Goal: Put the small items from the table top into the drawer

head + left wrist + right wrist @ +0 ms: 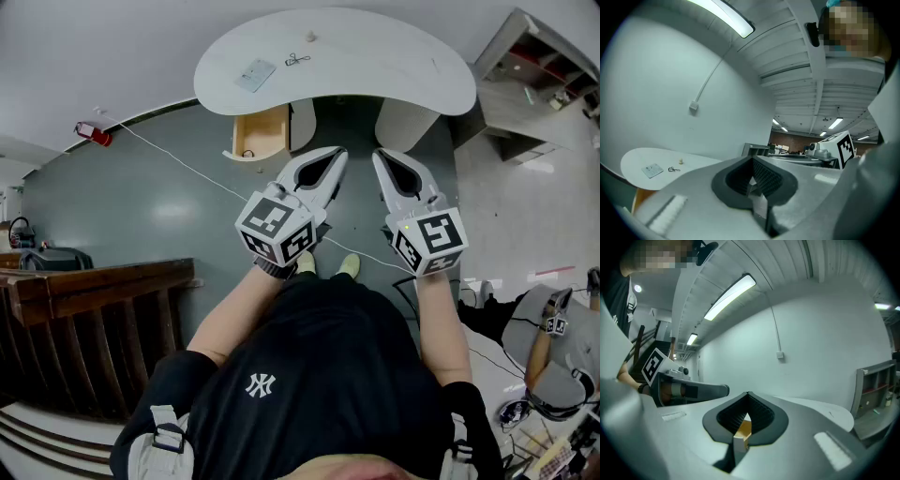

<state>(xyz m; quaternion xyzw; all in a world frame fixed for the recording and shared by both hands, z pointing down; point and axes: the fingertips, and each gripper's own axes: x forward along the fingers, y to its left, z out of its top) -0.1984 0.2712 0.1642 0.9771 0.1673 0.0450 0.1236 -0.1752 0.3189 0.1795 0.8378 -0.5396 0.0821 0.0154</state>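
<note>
Lying on the far white table (394,70) are a flat grey card (255,75), a black clip (297,60) and a small pale knob (310,36). The wooden drawer (261,131) under its left end is seen open. Nearer, the left gripper (337,154) and right gripper (379,155) are held clenched and empty.

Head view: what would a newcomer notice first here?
The left gripper and right gripper are held side by side mid-frame, both shut and empty. Beyond them, at the top of the picture, stands a white curved table carrying a flat grey card, a small clip and a tiny white piece. An open wooden drawer sits under the table's left end.
</note>
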